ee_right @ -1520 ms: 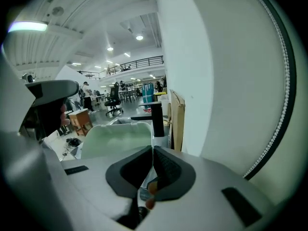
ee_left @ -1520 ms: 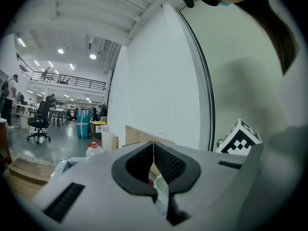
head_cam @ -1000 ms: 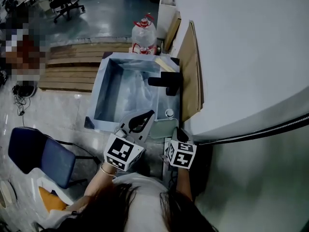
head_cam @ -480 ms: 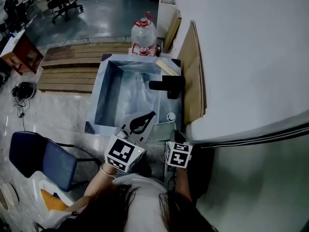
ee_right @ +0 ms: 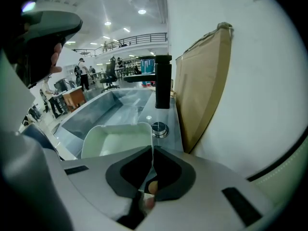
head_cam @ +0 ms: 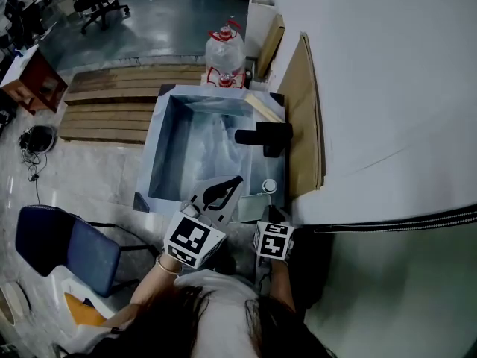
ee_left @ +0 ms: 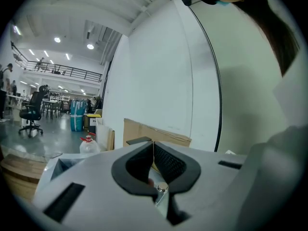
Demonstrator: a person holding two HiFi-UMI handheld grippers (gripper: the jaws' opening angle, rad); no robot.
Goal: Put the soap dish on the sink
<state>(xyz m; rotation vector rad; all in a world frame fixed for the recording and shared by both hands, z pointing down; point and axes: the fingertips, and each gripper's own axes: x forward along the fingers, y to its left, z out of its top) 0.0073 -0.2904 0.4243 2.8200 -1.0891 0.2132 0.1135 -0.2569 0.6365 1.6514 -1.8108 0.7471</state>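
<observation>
**Status: soap dish held at the near right corner of the sink**

The right gripper [ee_right: 152, 153] is clenched on the pale, shallow, rounded-rectangle plastic soap dish [ee_right: 118, 138]. The dish's thin near wall runs up between the two black pads, which meet on it.

The dish sits at the near right corner of the grey-blue rectangular metal sink [head_cam: 154, 162], over the deck strip on the basin's right side. It is just beside a small round chrome knob [ee_right: 159, 129] set in that strip. Whether the dish's base touches the deck cannot be told.

A black square-bodied tap [head_cam: 264, 135] stands farther along the same strip, with its spout reaching over the basin.

The left gripper [ee_left: 153, 146] is clenched with nothing in it; its pad tips touch. In the head view it hangs over the near edge of the basin, just left of the dish.

A flat brown cardboard sheet [head_cam: 304, 110] leans against the white wall, along the right side of the sink.
</observation>
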